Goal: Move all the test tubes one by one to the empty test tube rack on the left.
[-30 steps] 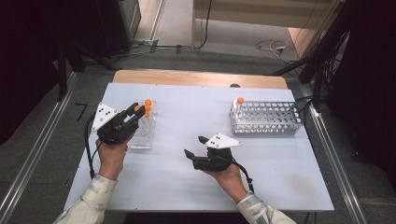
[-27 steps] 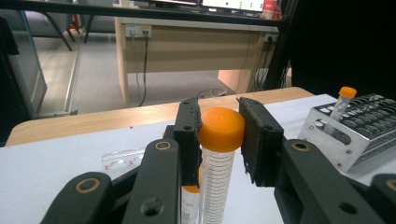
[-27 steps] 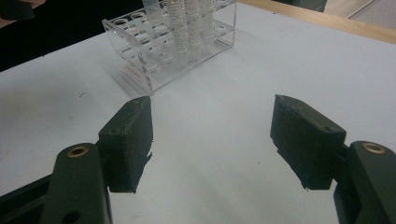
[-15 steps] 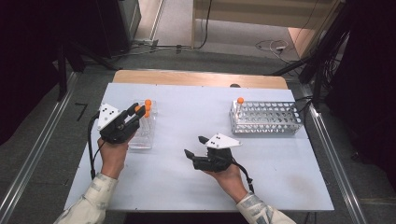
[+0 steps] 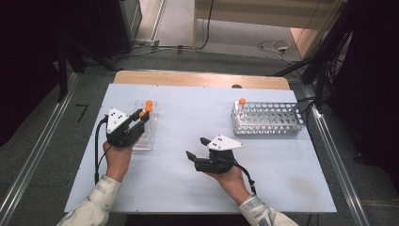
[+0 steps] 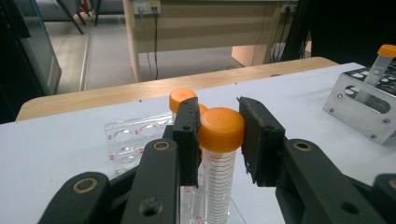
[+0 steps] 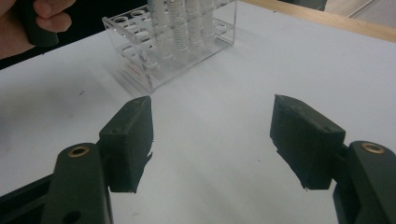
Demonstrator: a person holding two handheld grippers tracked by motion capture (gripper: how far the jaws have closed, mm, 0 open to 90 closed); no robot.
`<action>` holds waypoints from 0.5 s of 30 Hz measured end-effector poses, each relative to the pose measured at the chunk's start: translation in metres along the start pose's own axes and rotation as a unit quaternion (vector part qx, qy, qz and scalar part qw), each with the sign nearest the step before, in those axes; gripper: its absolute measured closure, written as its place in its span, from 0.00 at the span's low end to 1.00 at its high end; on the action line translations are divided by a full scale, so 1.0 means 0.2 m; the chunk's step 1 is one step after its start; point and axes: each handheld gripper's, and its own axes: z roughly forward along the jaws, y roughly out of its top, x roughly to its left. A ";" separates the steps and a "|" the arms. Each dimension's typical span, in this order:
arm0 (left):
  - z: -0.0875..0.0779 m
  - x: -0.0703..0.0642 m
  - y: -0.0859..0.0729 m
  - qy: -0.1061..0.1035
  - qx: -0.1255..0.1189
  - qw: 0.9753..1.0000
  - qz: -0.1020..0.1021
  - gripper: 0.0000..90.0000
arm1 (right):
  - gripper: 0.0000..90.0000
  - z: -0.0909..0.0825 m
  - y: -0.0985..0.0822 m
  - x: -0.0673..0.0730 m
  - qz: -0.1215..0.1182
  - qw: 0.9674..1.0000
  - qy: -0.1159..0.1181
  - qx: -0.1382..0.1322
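Wondering what the left gripper (image 6: 218, 140) has in its fingers, anyone?

**Reply:** yep, they're pinched narrow on the orange cap of a tube (image 6: 220, 128), one pad each side. The tube's upright at the clear rack (image 5: 143, 136), left part of the worktop (image 5: 188, 188), with another orange-capped tube (image 6: 182, 97) just behind it.

**And the right gripper (image 7: 212, 135)?**

**Reply:** fingers spread wide, nothing between them, just bare worktop near the middle. The metal rack (image 5: 268, 120) with one tube in it sits well apart, far right.
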 end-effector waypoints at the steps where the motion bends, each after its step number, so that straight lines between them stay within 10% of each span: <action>1: 0.00 0.00 0.00 0.000 0.000 1.000 0.000 0.73 | 0.32 0.00 0.00 0.00 0.000 1.000 0.000 0.000; 15: -0.01 -0.01 0.00 -0.005 -0.002 1.000 -0.003 0.66 | 0.32 0.00 0.00 0.00 0.002 1.000 0.001 0.001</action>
